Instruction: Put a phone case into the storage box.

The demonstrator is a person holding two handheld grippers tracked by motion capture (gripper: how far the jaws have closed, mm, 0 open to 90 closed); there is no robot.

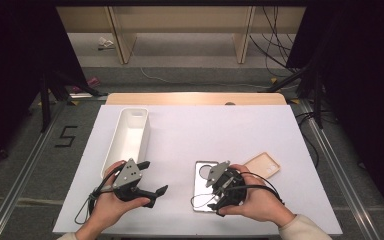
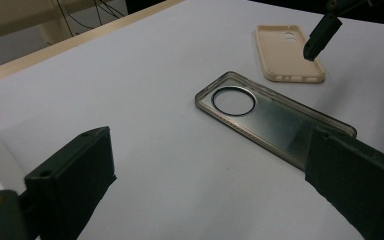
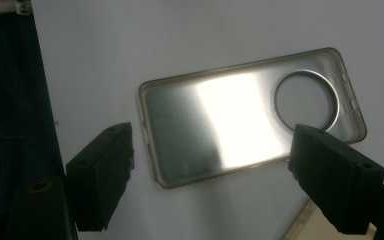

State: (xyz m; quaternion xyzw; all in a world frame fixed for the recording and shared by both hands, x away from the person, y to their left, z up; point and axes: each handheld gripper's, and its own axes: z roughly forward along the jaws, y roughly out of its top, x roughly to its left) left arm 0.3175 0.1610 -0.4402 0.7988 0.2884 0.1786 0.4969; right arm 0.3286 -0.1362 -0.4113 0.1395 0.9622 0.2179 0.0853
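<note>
A: Surface (image 1: pixel 200 135), white, carries all items. What is the largest item on it?

B: White bin (image 1: pixel 129 136), oblong, at the left side, long axis running away from the person. It lies just beyond the left claw (image 1: pixel 150 180).

A: State of the left claw?

B: Open. Its jaws stand wide apart with nothing between them, held above the bare surface, right of the bin's near end.

A: Location of the clear phone case (image 3: pixel 250 115)?

B: Flat on the surface, inner side up, round camera opening at the far end. It is directly below the right claw (image 3: pixel 207 170).

A: State of the right claw?

B: Open. The jaws stand wide, above the case, pads not touching it.

A: Remaining item?

B: Beige phone case (image 2: pixel 287 52), flat, inner side up, near the clear one on its right.
</note>
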